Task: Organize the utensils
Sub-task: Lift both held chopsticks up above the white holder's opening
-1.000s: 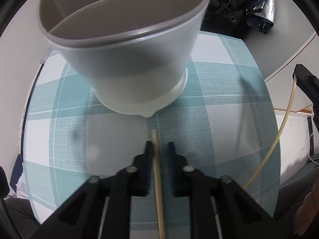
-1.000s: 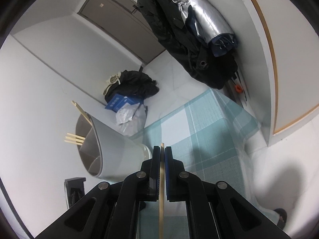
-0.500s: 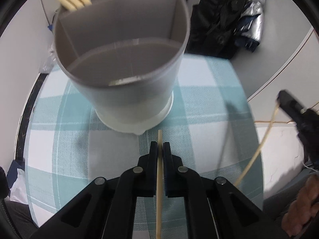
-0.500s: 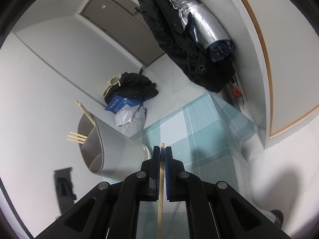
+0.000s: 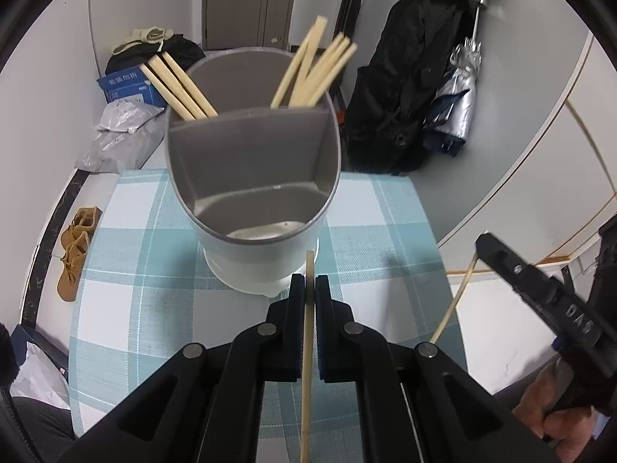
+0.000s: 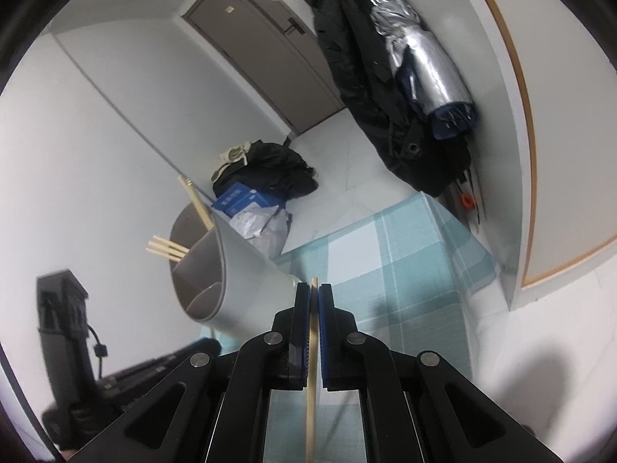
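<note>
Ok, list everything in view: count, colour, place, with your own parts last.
utensil holder: one, grey, divided, on the tablecloth
chopsticks in holder: several, pale wood, two rear compartments
held chopsticks: two, pale wood, one per gripper
tablecloth: one, teal and white check
shoes: a pair, tan, floor left
box: one, blue, floor behind
plastic bag: one, grey, by box
coat: one, black, hanging
umbrella: one, silver, beside coat
left gripper: black, shut on a chopstick
right gripper: black, shut on a chopstick
</note>
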Demonstrator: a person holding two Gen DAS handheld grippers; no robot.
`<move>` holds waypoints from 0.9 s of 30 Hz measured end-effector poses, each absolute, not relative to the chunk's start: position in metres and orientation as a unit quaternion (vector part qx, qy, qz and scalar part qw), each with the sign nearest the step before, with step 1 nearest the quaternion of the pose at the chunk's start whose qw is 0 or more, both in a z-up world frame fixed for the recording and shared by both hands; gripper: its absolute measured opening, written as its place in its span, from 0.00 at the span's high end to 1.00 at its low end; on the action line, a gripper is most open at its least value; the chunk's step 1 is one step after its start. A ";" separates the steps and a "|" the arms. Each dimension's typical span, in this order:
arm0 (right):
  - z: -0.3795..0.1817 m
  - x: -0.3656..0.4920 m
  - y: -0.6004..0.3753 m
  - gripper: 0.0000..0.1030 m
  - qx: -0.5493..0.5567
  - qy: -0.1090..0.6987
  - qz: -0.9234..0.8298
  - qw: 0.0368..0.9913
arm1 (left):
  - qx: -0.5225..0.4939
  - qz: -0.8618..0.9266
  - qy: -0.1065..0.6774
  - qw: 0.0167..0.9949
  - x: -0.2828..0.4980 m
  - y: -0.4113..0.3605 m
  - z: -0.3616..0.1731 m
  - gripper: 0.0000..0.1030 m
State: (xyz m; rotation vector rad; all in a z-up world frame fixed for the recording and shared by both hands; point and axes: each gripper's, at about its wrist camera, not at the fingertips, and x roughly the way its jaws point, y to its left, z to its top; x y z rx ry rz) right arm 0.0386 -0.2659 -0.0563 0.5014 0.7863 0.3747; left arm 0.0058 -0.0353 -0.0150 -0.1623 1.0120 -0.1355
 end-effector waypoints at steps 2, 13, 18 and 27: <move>-0.054 0.035 -0.261 0.97 0.231 0.373 0.185 0.879 | -0.083 -0.066 0.477 0.873 0.004 -0.033 -0.010 0.99; -0.030 0.013 -0.217 0.97 0.144 0.337 0.216 0.905 | -0.103 -0.082 0.430 0.893 -0.004 -0.025 0.009 0.99; -0.023 0.005 -0.198 0.97 0.116 0.326 0.222 0.912 | -0.107 -0.090 0.419 0.897 -0.011 -0.019 0.013 0.99; -0.012 -0.004 -0.172 0.97 0.086 0.313 0.233 0.917 | -0.114 -0.095 0.413 0.898 -0.019 -0.005 0.017 0.99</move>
